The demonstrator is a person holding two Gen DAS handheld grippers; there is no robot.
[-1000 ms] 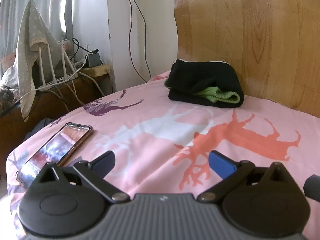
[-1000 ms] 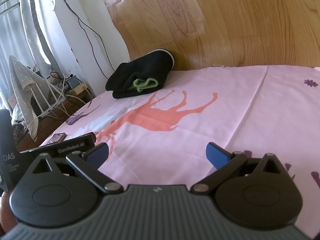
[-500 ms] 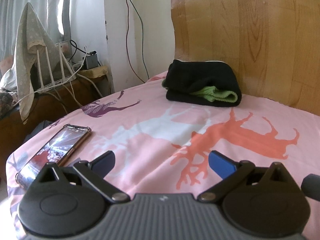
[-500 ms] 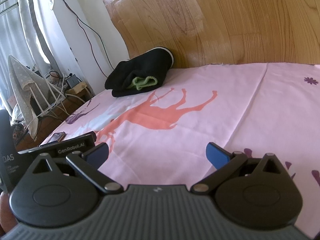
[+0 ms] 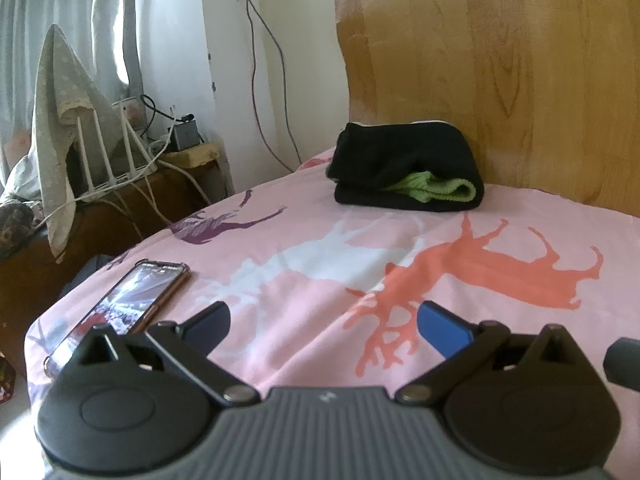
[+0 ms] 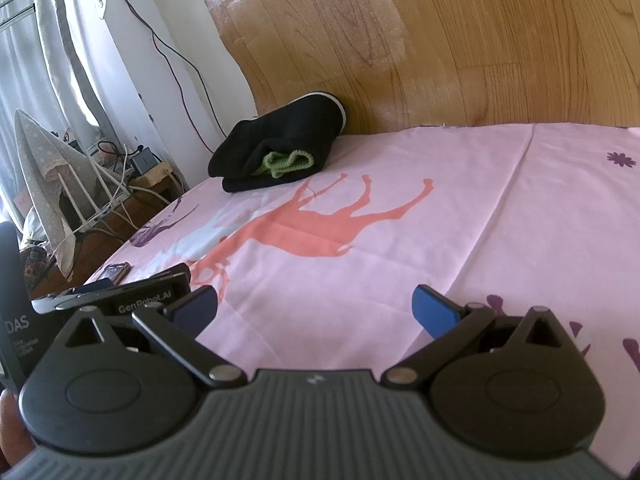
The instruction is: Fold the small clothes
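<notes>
A folded black garment point(image 5: 404, 164) with a green knit piece point(image 5: 436, 188) tucked in its fold lies at the far end of the pink deer-print bedsheet point(image 5: 320, 256), against the wooden headboard. The right wrist view shows the same black bundle point(image 6: 280, 148) and green piece point(image 6: 288, 162). My left gripper point(image 5: 324, 326) hovers low over the near sheet, open, with nothing between its blue pads. My right gripper point(image 6: 316, 310) is also open and empty, far short of the bundle. The left gripper's body point(image 6: 120, 296) shows at the left of the right wrist view.
A phone point(image 5: 132, 300) lies screen-up near the sheet's left edge, close to my left gripper. Beyond the bed's left side stands a low wooden stand point(image 5: 100, 208) with a router, cables and a draped grey cloth point(image 5: 60, 120). The wooden headboard point(image 6: 460, 40) closes the far side.
Both grippers have drifted slightly back and tilted, so the bundle sits a bit lower and nearer the centre of each view. Jaws stayed open; nothing on the bed moved.
</notes>
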